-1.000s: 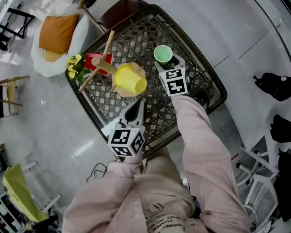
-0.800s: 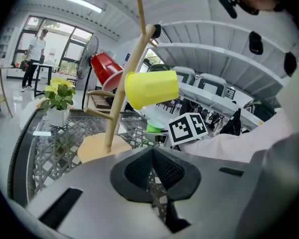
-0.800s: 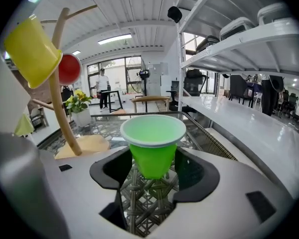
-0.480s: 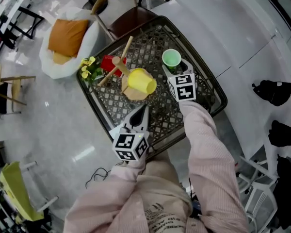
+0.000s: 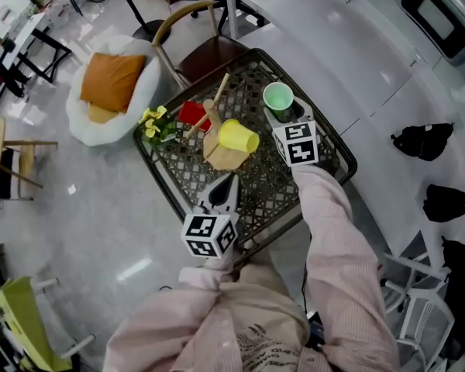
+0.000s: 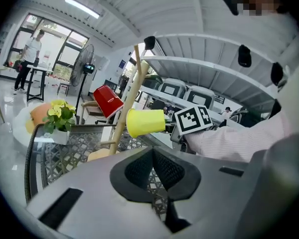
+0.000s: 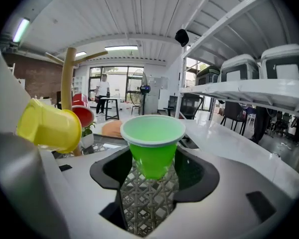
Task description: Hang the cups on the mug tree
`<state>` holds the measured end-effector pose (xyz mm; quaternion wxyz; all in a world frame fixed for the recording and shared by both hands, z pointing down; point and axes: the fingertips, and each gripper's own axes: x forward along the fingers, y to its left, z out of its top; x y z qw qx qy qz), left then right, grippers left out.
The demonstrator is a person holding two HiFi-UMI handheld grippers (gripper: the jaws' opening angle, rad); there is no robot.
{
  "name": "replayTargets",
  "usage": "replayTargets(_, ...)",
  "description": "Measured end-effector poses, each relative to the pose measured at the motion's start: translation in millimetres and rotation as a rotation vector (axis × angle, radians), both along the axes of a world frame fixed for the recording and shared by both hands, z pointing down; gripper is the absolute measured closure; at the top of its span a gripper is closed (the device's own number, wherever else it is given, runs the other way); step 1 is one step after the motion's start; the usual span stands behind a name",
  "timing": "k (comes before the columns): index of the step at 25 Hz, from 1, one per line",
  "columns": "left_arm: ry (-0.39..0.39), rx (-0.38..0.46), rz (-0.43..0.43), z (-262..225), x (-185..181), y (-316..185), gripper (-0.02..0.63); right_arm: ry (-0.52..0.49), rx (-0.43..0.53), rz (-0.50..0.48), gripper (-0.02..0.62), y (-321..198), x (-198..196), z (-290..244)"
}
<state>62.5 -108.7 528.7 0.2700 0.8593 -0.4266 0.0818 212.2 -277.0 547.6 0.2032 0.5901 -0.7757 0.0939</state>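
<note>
Pinching the green cup upright, mouth up, between the widely parted jaws of the right gripper, apparently clear of the mesh worktop. Facing the mug tree just left of that cup in the right gripper view, trunk upright, already bearing the yellow cup and the red cup, with a bare peg slanting off near the top. Hovering lower in the head view, the left gripper, pressed together on nothing and seemingly farther from that peg.
</note>
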Motion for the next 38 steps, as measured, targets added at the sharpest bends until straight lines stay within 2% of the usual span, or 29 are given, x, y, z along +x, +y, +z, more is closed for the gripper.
replayTargets(12,0.025,0.025,0.043,-22.1,-21.4,-2.0,0.607,0.123,0.061,-0.057,0.333,-0.9,-30.7,-57.4)
replayTargets(22,0.042,0.062,0.03,-43.5,-37.5,-12.8,0.607,0.25,0.109,-0.137,0.333,-12.5,-57.3,-95.2)
replayTargets(30,0.051,0.085,-0.017,-55.6,-37.6,-18.6,0.607,0.38,0.137,-0.254,0.333,-15.4,-72.0,-111.3)
replayTargets(38,0.047,0.104,-0.082,-63.2,-37.5,-20.3,0.608,0.584,0.186,-0.413,0.333,-15.1,-84.5,-117.1)
